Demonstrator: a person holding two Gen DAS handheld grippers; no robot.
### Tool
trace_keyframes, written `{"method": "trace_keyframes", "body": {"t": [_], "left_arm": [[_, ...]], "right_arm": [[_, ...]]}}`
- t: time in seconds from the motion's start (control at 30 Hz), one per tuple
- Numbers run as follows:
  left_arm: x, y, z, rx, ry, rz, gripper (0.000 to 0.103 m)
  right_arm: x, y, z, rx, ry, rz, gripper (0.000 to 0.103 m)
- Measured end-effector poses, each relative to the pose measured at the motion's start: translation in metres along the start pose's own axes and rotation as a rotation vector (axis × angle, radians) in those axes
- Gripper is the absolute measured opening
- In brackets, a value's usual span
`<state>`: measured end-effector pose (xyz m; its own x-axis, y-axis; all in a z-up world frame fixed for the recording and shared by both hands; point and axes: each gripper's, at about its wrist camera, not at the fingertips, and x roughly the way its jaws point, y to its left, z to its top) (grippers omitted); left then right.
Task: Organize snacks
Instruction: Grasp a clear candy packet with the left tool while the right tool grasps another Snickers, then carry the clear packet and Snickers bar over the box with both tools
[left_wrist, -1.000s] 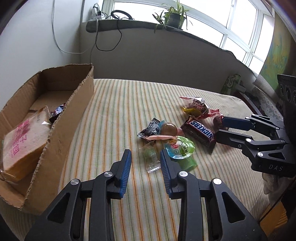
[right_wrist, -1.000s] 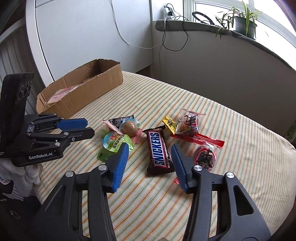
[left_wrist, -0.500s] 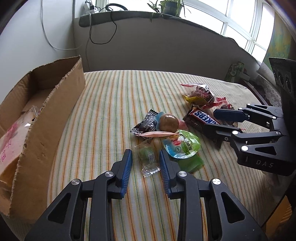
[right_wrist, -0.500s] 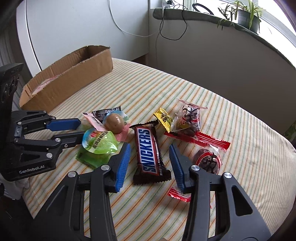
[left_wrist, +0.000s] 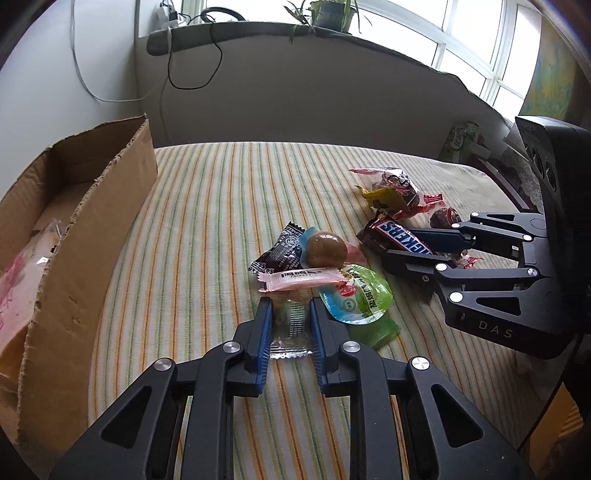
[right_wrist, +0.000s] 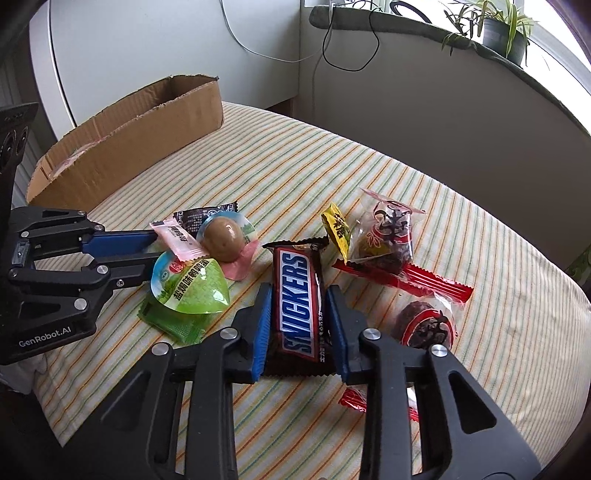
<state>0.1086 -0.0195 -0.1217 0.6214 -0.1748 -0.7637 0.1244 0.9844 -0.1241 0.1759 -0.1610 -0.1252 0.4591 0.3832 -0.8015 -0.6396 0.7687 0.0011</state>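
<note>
Two grippers are down on the striped cloth (left_wrist: 207, 206), and you have one snack in each. Your left gripper (left_wrist: 290, 317) has just been closing, and its blue pads now squeeze one small clear candy (left_wrist: 291, 332) that lies flat on the cloth, pinched across its width, with its crimped end poking back toward you. Your right gripper (right_wrist: 299, 317) has just been closing too: one Snickers (right_wrist: 299, 302) lies lengthwise between its pads, both pads tight on the long sides of the wrapper, the bar's far end sticking out past the fingertips.

Count the rest of the pile. One brown egg (right_wrist: 223, 238) in a clear blister sits on top of the left cluster, one pink stick (right_wrist: 177, 240) leans across beside it, one black sachet (right_wrist: 203, 214) peeks out behind. One green-lidded cup (right_wrist: 188, 284) rests on one green packet (right_wrist: 173, 325), just right of your left pads. Over on the far side you have one yellow sachet (right_wrist: 338, 230), one clear bag (right_wrist: 388, 236) of dark sweets, one red stick (right_wrist: 413, 280) and one red-and-black round sweet (right_wrist: 424, 325). Another red wrapper pokes out under your right finger; what it is you cannot tell.

One cardboard box (left_wrist: 92, 221) stands at the left edge of the cloth, well apart from both snacks you hold, with one pink-printed pack (left_wrist: 14, 280) inside.
</note>
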Motion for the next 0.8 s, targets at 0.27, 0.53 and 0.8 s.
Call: {"method": "trace_keyframes", "body": {"t": [0.27,0.53,0.8], "left_arm": [[-0.013,0.002,-0.002,-0.009,-0.02,-0.023,0.018],[-0.035,0.011,-0.002,-0.028,-0.07,-0.043,0.018],[-0.058,0.03,0.001,-0.062,-0.125,-0.036,0.018]], "right_arm": [[-0.013,0.002,-0.003,0.019,-0.022,0.018,0.03],[-0.033,0.014,0.0,-0.002,-0.048,0.012,0.03],[-0.05,0.027,0.018,-0.009,-0.09,0.015,0.03]]}}
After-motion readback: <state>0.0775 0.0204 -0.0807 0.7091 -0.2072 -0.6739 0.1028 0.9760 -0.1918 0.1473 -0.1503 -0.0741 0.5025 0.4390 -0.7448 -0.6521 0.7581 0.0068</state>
